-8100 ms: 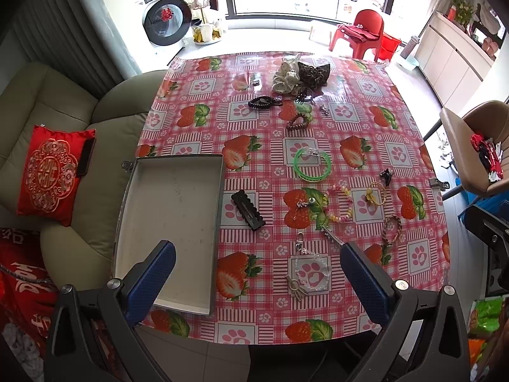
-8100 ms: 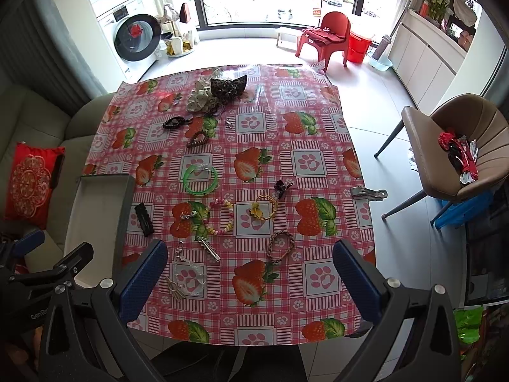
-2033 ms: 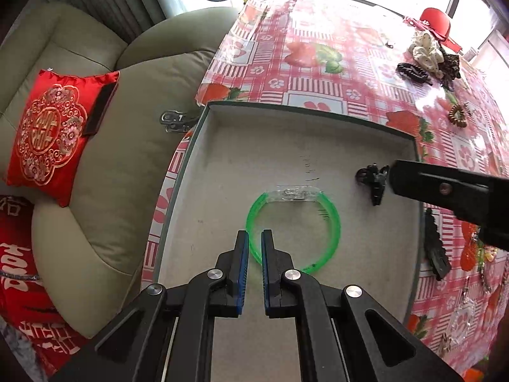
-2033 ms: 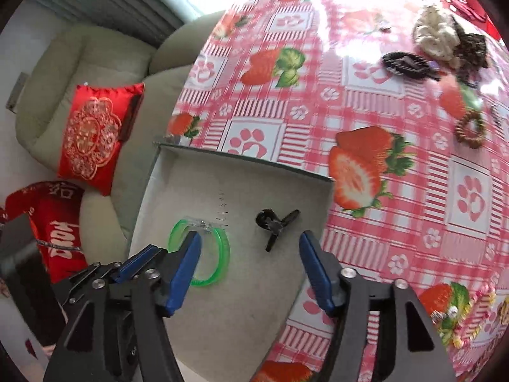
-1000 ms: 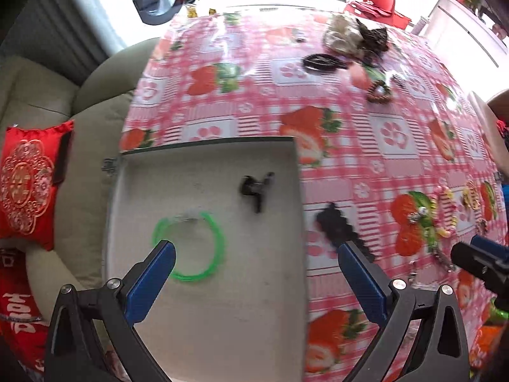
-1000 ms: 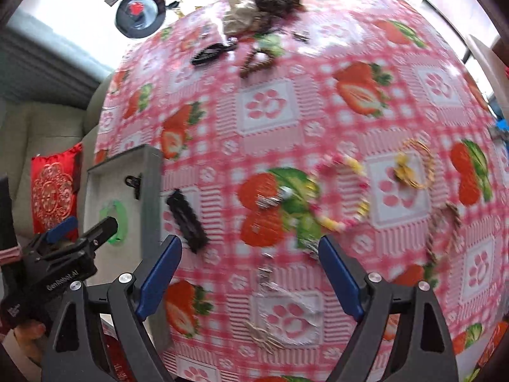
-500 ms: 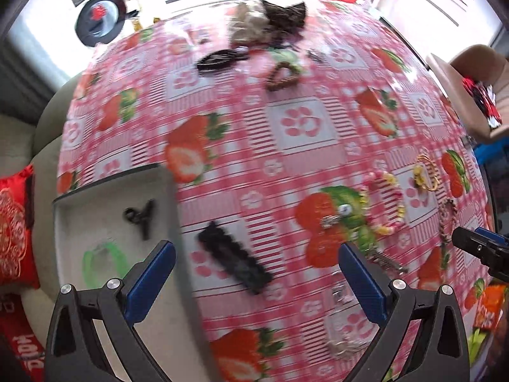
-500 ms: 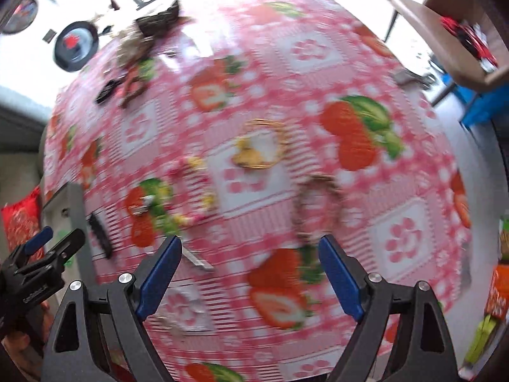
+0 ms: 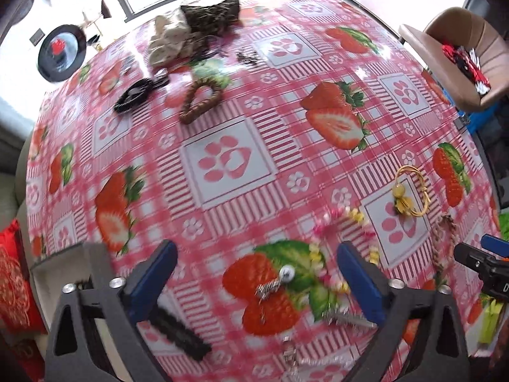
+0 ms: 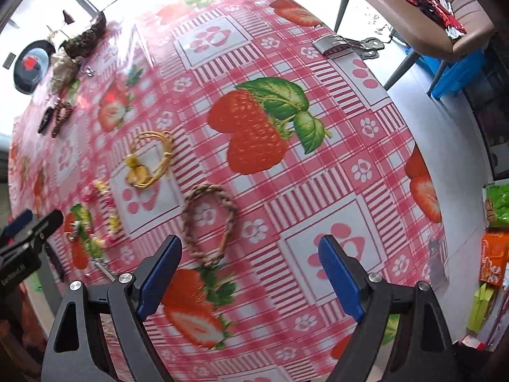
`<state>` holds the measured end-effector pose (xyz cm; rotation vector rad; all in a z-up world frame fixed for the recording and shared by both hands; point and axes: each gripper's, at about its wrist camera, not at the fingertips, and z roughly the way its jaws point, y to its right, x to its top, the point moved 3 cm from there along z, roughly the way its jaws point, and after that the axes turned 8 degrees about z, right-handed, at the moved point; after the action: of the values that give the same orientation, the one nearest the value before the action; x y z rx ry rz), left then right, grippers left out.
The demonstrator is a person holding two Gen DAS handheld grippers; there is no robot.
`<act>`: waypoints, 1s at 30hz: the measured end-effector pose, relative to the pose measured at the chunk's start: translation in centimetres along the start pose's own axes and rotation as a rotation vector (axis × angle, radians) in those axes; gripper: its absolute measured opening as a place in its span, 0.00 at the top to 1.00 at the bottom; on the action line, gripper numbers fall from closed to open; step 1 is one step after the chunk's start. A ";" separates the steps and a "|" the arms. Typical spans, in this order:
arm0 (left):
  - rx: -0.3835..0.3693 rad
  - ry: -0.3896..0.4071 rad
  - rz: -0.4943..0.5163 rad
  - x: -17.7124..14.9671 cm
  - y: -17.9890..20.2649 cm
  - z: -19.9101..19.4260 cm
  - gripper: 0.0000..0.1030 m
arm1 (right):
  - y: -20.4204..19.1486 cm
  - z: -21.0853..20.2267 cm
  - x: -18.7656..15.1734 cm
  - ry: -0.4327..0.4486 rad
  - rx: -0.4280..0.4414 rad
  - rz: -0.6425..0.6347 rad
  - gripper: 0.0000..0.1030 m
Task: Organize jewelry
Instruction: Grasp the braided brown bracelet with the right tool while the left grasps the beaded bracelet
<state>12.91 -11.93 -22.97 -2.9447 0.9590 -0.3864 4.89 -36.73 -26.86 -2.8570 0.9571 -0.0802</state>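
Looking down past my left claw (image 9: pixel 256 275), I see the grey tray (image 9: pixel 92 254) at the far left, its corner just behind my left finger, and a black hair clip (image 9: pixel 178 331) lying on the counter (image 9: pixel 222 159) beside it, partly under that finger. My left claw's jaws stand wide with nothing gripped; they have just been closing a little. Between them, on a printed strawberry, lies a small silver clip (image 9: pixel 273 283), and the pastel bead bracelet (image 9: pixel 337 254) curves just inside my right finger. Further right lies the gold wire bangle (image 9: pixel 410 191), and beyond it the braided bracelet (image 9: pixel 443 242), near the tip of my right claw (image 10: pixel 249 267), which shows at the edge of this view. Far across the counter lie a woven heart-shaped ring (image 9: pixel 200 100), a black hair tie (image 9: pixel 133 95) and a heap of scrunchies (image 9: pixel 194 28).

Past my right claw, the left claw shows at the far left, over the bead bracelet. The gold bangle is up and left of my jaws, well apart from them. The braided bracelet lies just ahead of my left finger, its lower end close beside the blue pad (image 10: pixel 159 273) but not between the jaws. My right claw is wide and empty over bare cloth. A chair (image 10: pixel 413 16) stands off the counter's right edge.
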 end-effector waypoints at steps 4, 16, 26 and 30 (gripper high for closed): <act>-0.011 -0.030 0.036 0.9 1.1 1.8 0.09 | 0.2 1.2 0.3 -0.009 -0.025 -0.009 0.13; -0.054 -0.058 0.128 2.1 4.6 3.5 0.21 | -1.5 2.1 -0.6 0.032 -0.081 -0.112 0.26; -0.166 -0.046 0.102 2.3 6.9 2.7 0.84 | -4.6 0.4 -1.9 0.059 -0.053 -0.139 0.93; -0.200 -0.023 0.052 1.7 6.0 1.7 0.84 | -3.7 -0.3 -1.4 0.065 0.013 -0.094 0.94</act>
<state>11.20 -17.90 -24.76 -3.0837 1.1313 -0.2687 5.96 -32.97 -26.06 -2.9029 0.8295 -0.1895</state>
